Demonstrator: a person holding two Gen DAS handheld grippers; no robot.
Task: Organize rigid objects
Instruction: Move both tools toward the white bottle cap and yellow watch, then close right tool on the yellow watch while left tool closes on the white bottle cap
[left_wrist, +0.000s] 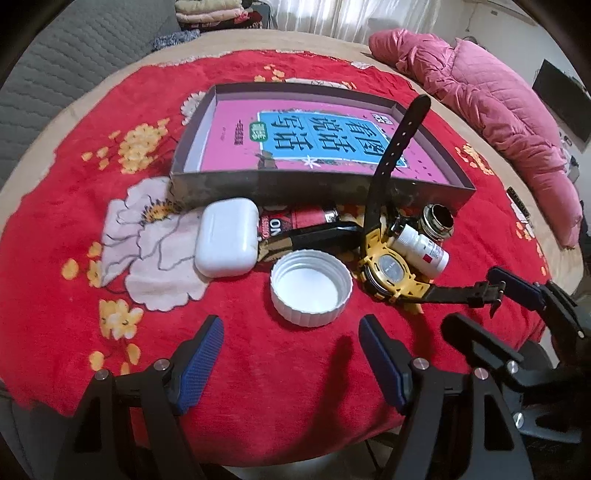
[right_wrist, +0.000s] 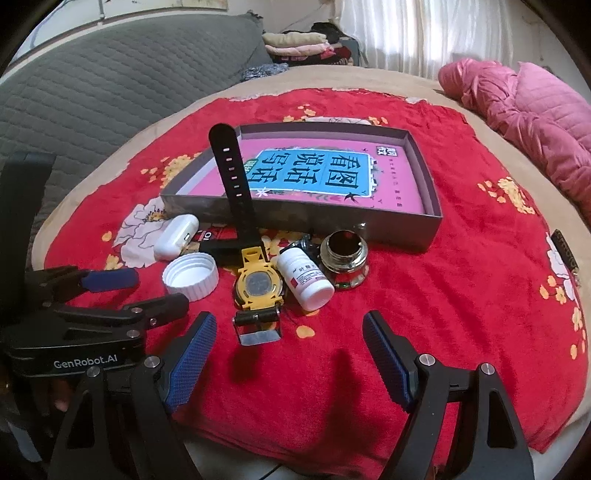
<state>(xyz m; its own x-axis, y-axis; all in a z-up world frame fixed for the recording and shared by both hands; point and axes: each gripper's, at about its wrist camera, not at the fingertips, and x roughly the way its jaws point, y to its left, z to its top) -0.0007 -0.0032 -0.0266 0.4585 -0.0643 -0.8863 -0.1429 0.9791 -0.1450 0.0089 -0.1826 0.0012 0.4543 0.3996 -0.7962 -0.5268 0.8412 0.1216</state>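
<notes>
The watch (right_wrist: 258, 284), cap (right_wrist: 190, 277), bottle (right_wrist: 304, 282) and case (right_wrist: 175, 236) crowd the box's (right_wrist: 295, 218) near wall. Bare red cloth (right_wrist: 461, 295) lies right of the box. Left gripper (left_wrist: 291, 363) and right gripper (right_wrist: 290, 360) hover with jaws wide apart, holding nothing.

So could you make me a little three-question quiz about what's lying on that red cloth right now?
1. True or false: the grey box already holds the white jar lid.
2. Which lies nearest the right gripper? A) white earbud case B) yellow watch C) glass inkwell
3. Fill in: the white pill bottle lies on its ____.

Key:
1. False; the lid sits on the red cloth in front of the box, open side up. Only a pink book is inside.
2. B.
3. Side.
</notes>
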